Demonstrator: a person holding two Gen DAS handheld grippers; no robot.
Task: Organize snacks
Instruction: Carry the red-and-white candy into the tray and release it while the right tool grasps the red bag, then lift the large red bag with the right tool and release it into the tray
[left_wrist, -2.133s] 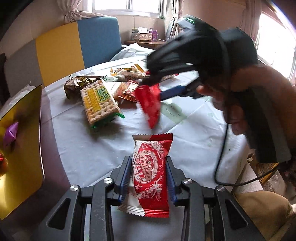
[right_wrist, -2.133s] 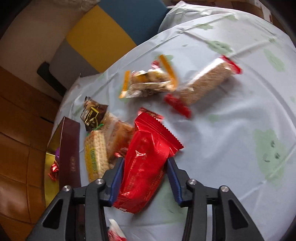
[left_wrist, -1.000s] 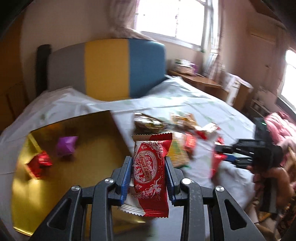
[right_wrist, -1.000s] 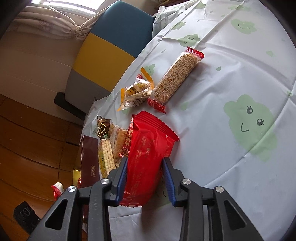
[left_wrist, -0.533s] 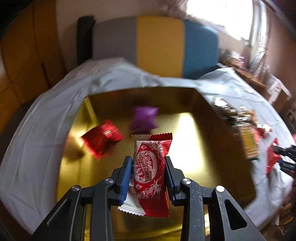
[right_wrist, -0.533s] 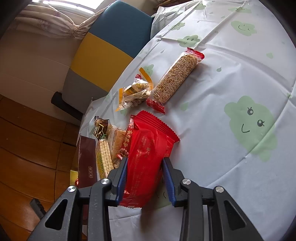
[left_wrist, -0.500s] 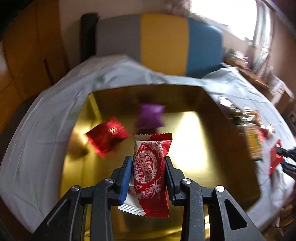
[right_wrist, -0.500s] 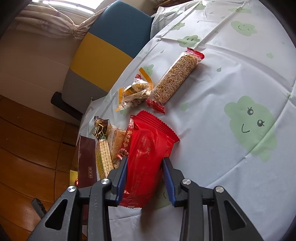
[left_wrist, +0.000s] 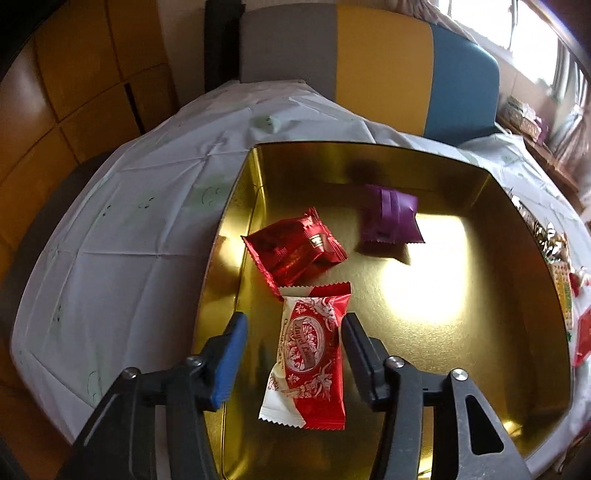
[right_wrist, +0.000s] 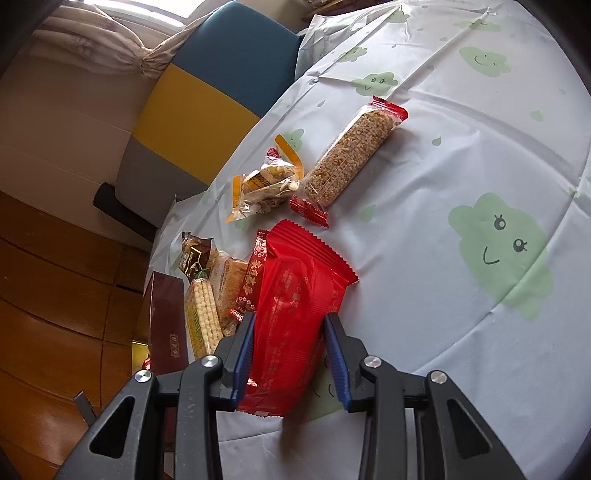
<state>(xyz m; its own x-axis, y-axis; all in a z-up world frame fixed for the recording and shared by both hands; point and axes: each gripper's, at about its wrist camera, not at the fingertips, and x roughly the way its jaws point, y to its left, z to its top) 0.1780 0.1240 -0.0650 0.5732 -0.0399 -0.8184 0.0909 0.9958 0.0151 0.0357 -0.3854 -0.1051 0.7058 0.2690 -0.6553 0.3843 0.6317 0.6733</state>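
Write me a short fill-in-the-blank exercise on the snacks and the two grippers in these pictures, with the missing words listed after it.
1. The red-and-white packet sits between the opening jaws of the ____ gripper.
2. Besides that packet, the gold tin holds a red packet and a ____ one.
3. The right gripper is shut on a plain ____ packet.
4. The long grain bar lies on the ____.

Missing words: left; purple; red; tablecloth

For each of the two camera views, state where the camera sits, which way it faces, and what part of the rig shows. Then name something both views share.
Left wrist: on the left gripper, looking down into the gold tin; its opening jaws flank a red-and-white packet.
Right wrist: on the right gripper, facing across the tablecloth; its fingers clamp a red packet.
Shared: the grey, yellow and blue chair back.
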